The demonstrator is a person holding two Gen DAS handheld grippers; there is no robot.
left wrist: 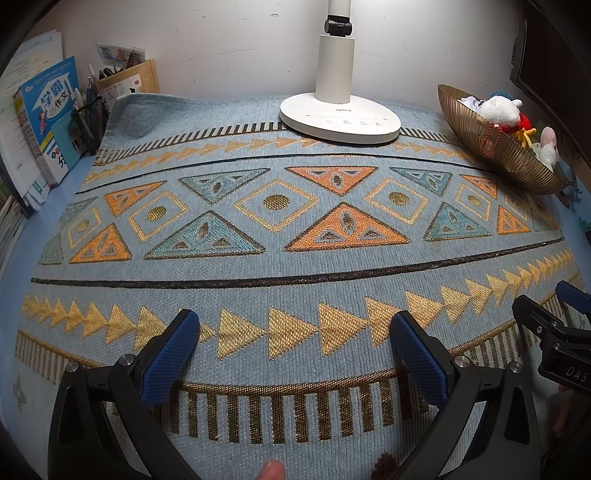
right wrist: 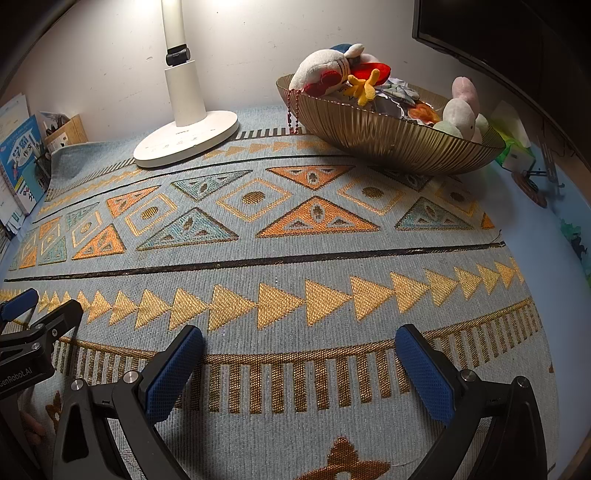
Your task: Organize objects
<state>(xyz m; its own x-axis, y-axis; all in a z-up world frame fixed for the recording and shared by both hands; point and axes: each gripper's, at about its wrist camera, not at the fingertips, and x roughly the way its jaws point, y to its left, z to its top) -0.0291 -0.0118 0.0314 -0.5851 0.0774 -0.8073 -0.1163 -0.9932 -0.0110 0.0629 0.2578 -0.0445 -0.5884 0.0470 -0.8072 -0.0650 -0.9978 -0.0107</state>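
Observation:
A ribbed gold bowl [right wrist: 388, 140] stands at the back right of the patterned blue cloth [right wrist: 295, 266]. It holds a white and red plush toy [right wrist: 328, 72], a pink and white plush [right wrist: 461, 107], a yellow piece [right wrist: 364, 86] and crumpled paper; a red bead chain [right wrist: 293, 114] hangs over its rim. The left wrist view shows the same bowl [left wrist: 480, 147] at far right. My left gripper [left wrist: 295, 332] is open low over the cloth's near edge, holding nothing. My right gripper [right wrist: 299, 350] is open beside it, also with nothing between its fingers.
A white desk lamp [left wrist: 340, 118] stands at the back centre. Books [left wrist: 48, 118] and a black mesh pen holder [left wrist: 90, 122] line the left side. A dark monitor [right wrist: 498, 33] hangs at the back right, with a green and white packet [right wrist: 515, 147] behind the bowl.

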